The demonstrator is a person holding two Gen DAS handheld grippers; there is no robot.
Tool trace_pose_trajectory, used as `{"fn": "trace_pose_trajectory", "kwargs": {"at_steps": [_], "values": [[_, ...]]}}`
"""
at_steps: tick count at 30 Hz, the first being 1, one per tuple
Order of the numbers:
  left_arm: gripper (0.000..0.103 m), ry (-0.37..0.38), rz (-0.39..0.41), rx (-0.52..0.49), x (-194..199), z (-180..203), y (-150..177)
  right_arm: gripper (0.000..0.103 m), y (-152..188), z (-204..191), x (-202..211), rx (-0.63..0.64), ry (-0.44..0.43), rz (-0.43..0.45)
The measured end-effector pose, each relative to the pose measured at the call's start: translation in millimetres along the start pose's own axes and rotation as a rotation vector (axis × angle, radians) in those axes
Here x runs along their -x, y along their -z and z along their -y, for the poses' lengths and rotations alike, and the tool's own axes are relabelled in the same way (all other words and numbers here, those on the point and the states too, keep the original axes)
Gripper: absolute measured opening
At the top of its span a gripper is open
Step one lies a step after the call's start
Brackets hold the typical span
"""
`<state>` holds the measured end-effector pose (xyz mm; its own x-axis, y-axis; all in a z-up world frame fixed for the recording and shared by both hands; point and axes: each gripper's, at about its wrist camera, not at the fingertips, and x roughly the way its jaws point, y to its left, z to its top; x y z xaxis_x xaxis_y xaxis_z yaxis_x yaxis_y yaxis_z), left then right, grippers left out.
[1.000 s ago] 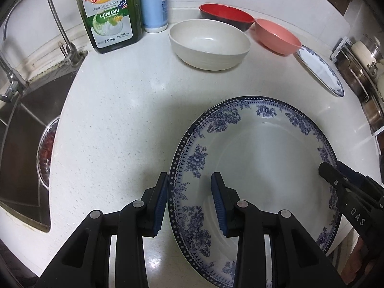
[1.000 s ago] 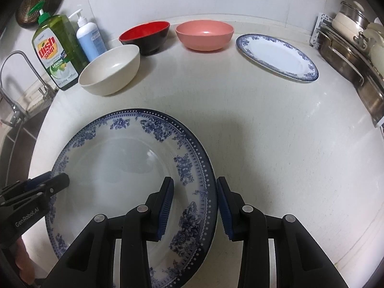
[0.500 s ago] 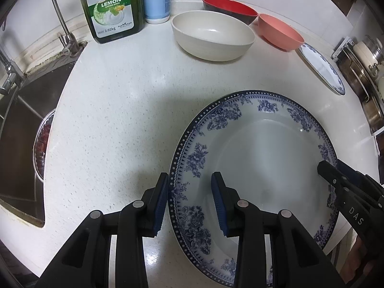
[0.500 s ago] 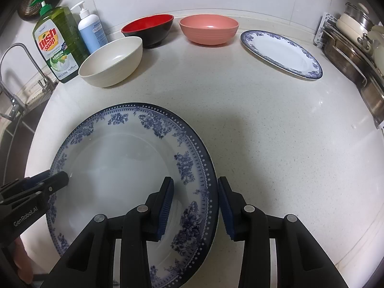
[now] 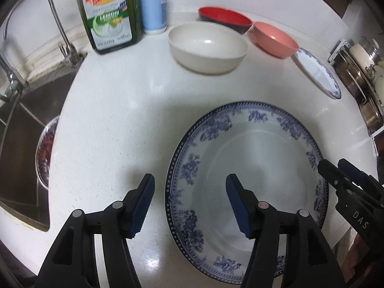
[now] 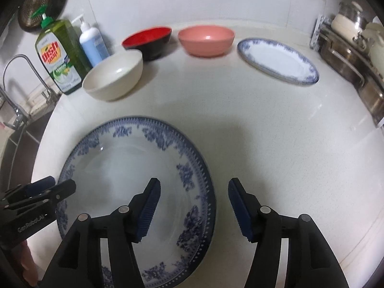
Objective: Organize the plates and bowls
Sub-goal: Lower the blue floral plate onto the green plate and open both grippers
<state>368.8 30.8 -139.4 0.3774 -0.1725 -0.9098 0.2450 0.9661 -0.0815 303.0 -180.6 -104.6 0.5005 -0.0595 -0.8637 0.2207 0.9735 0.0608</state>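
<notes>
- White speckled counter (image 6: 276, 144); sink (image 5: 21, 168) at left, metal rack (image 6: 355, 55) at far right.
- Large blue-patterned plate (image 5: 252, 168) lies flat, near edge, empty.
- Far row: cream bowl (image 6: 112, 76), red bowl (image 6: 147, 39), pink bowl (image 6: 206, 39), oval plate (image 6: 278, 60); all empty.
- Left gripper (image 5: 189, 201): jaws just opened, wide, straddling plate's left rim, pads clear.
- Right gripper (image 6: 193, 206): same, over right rim.

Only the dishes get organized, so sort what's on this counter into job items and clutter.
Job items: large blue-patterned plate, oval blue-rimmed plate, cream bowl, red-and-black bowl, pink bowl.

Clutter: dish soap bottle, blue pump bottle, faucet, pots.
</notes>
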Motion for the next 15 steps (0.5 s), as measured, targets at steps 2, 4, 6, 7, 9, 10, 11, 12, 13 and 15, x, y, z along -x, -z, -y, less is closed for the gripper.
{"fn": "trace_pose_trajectory", "kwargs": {"at_steps": [2,4,6,7,9,10,11,12,13,15], "values": [[0.064,-0.009,0.028,-0.017,7,5,-3,0.064,-4,3,5,-0.009,-0.005,0.014],[0.067,-0.011,0.047,-0.027,12,8,-7,0.064,-7,7,10,-0.011,-0.008,0.027],[0.068,-0.013,0.064,-0.044,18,13,-12,0.064,-10,10,14,-0.010,-0.004,0.038],[0.068,-0.013,0.073,-0.056,21,15,-15,0.064,-11,11,16,-0.012,-0.004,0.041],[0.072,-0.007,0.090,-0.078,26,23,-21,0.066,-14,17,20,-0.020,0.000,0.049],[0.074,-0.002,0.098,-0.091,28,28,-24,0.067,-16,22,23,-0.026,0.003,0.057],[0.075,0.001,0.108,-0.106,31,33,-27,0.067,-18,25,25,-0.030,0.005,0.064],[0.075,0.003,0.114,-0.117,32,38,-30,0.067,-21,30,28,-0.034,0.012,0.075],[0.076,0.008,0.119,-0.131,34,44,-33,0.067,-23,34,30,-0.037,0.019,0.082],[0.077,0.022,0.127,-0.157,36,56,-39,0.067,-28,45,34,-0.051,0.032,0.098]]}}
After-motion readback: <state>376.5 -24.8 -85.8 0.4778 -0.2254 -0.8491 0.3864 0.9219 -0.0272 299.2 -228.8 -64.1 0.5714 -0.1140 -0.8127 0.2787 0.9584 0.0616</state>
